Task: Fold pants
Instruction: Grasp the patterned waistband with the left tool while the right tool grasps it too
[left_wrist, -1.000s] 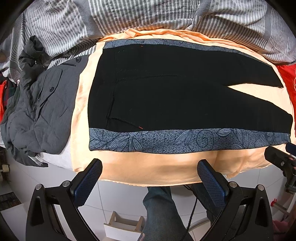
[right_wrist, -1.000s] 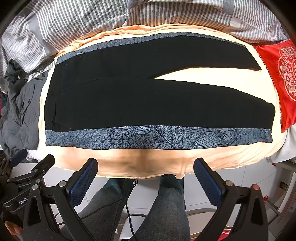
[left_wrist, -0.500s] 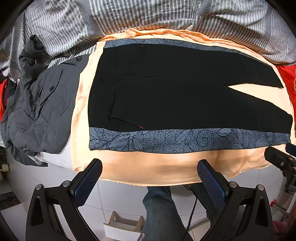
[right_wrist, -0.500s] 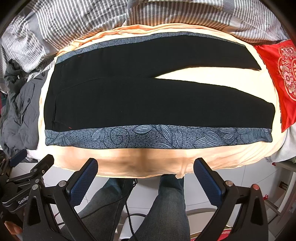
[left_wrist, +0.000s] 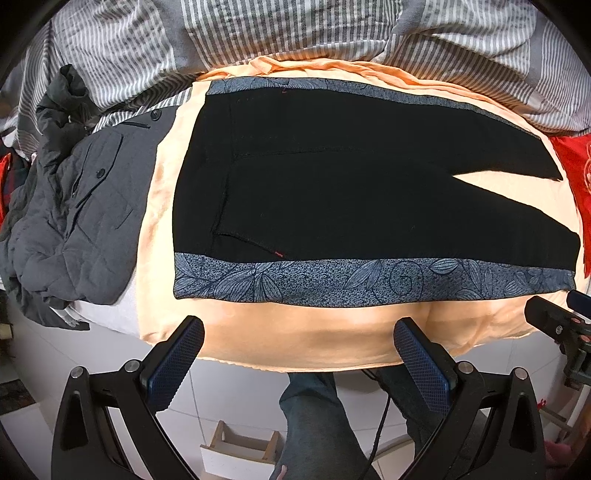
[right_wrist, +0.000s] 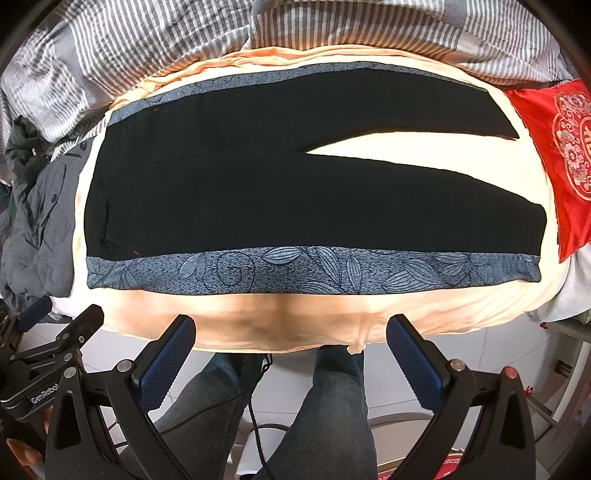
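Pants spread flat on the bed ahead of both tools, long axis crosswise. Left tool nearer the waistband, right tool nearer the hems; both gaping, empty.

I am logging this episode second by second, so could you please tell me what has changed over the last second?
Nothing has visibly changed: the black pants lie flat and unfolded, and the left gripper and right gripper hover open, holding nothing.
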